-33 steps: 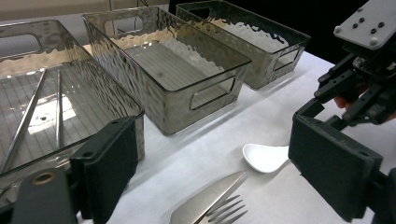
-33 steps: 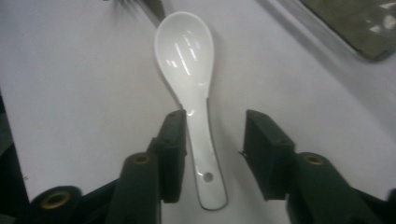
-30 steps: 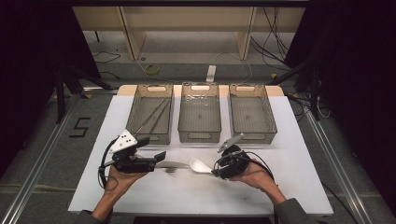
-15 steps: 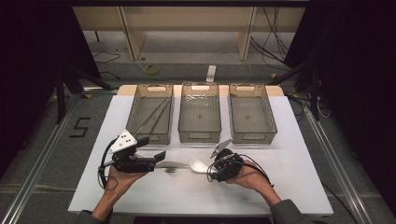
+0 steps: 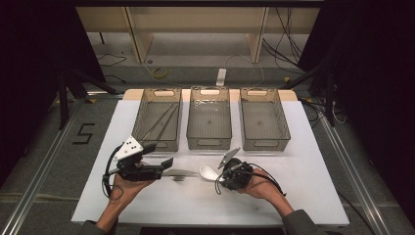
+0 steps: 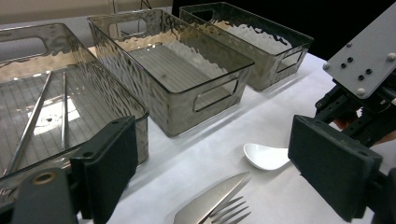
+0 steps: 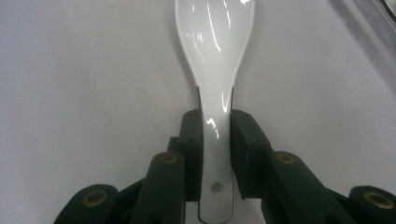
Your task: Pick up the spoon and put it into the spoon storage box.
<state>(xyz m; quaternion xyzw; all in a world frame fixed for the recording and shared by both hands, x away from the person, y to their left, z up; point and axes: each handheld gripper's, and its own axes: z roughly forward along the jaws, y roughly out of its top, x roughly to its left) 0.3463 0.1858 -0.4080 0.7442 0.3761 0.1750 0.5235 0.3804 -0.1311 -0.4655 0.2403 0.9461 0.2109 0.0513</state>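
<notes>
Since the earlier high view, the right gripper (image 5: 221,175) has edged leftward, its jaws closing around the white ceramic soup spoon (image 5: 209,172), which lies on the table just before the middle smoked-plastic bin (image 5: 209,143). The left gripper (image 6: 219,182) view: jaws wide, empty, above a steel fork (image 6: 219,207). The right gripper (image 7: 217,151) view: pads flank the spoon's handle, seemingly touching, so lifting likely comes next.

Left claw (image 5: 166,164) wide apart, level — right claw (image 5: 221,172) just closing, low over the table.
</notes>
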